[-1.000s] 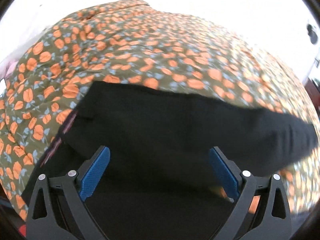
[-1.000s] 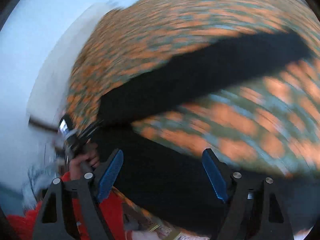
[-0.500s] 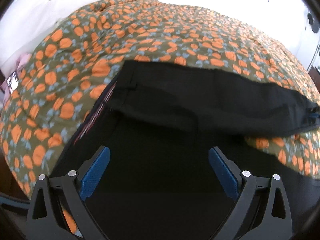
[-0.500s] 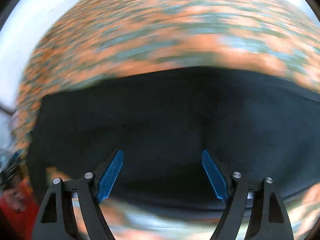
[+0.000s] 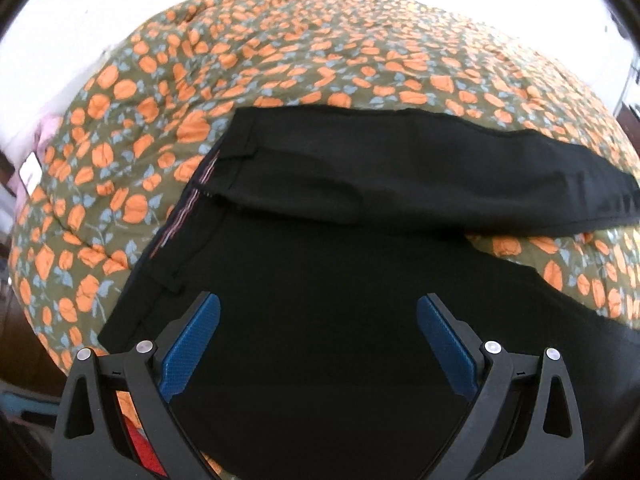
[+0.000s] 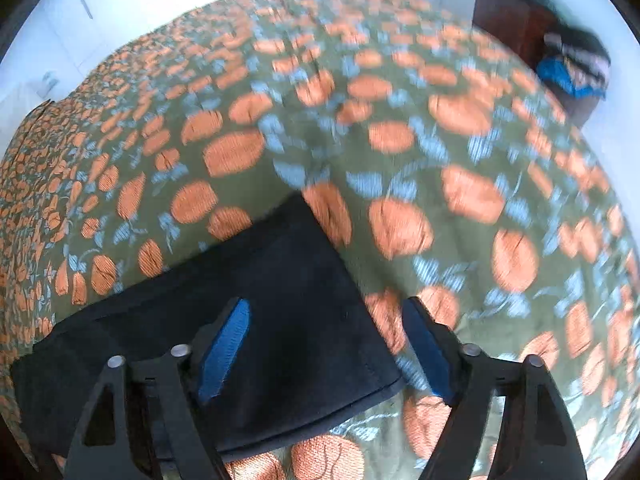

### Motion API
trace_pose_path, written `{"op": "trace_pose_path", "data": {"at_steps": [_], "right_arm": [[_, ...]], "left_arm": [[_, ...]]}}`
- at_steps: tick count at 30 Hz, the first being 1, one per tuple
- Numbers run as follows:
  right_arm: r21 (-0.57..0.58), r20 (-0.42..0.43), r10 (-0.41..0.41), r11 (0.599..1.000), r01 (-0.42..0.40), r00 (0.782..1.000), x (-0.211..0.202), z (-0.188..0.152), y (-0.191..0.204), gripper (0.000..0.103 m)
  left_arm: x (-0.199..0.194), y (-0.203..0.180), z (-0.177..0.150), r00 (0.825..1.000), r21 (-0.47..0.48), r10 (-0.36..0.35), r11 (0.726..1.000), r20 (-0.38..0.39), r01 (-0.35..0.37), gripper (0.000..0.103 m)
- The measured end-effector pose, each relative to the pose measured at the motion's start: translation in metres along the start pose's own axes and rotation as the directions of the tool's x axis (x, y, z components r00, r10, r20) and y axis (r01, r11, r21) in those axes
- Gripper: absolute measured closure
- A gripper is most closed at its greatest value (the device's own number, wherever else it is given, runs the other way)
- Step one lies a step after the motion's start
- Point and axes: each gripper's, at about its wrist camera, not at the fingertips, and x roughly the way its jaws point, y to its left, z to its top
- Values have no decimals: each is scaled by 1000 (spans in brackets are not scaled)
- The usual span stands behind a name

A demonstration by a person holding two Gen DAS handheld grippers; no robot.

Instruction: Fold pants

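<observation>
Scene: black fabric pants [image 5: 320, 240] lay spread on my bed's olive quilt with orange flowers [image 5: 280, 60] | Left gripper [image 5: 318, 344]: my fingers stood wide apart above the pants, holding nothing | Right gripper [image 6: 326, 350]: my fingers had just been closing, straddling the pant-leg hem, pads not yet pressing.

Left claw [image 5: 318, 354] and right claw [image 6: 328, 350]: each has two black plastic arms with triangular cut-outs, silver round screw heads, and blue ribbed pads [image 5: 192, 344] inside.
</observation>
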Motion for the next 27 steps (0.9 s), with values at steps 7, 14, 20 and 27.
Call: {"op": "trace_pose_path", "data": {"at_steps": [7, 14, 20, 27], "right_arm": [[-154, 219, 58, 988, -24, 974, -77, -43, 7, 95], [-376, 373, 111, 926, 41, 921, -203, -209, 7, 96], [-203, 297, -68, 970, 132, 953, -210, -340, -53, 92], [-29, 339, -143, 986, 162, 930, -260, -378, -72, 69]], "left_arm": [[-5, -9, -1, 1000, 4, -23, 1000, 10, 23, 4], [-19, -23, -9, 995, 13, -87, 996, 44, 86, 4], [-24, -33, -25, 992, 48, -118, 992, 35, 116, 4], [-39, -46, -40, 982, 74, -184, 981, 50, 180, 4]]}}
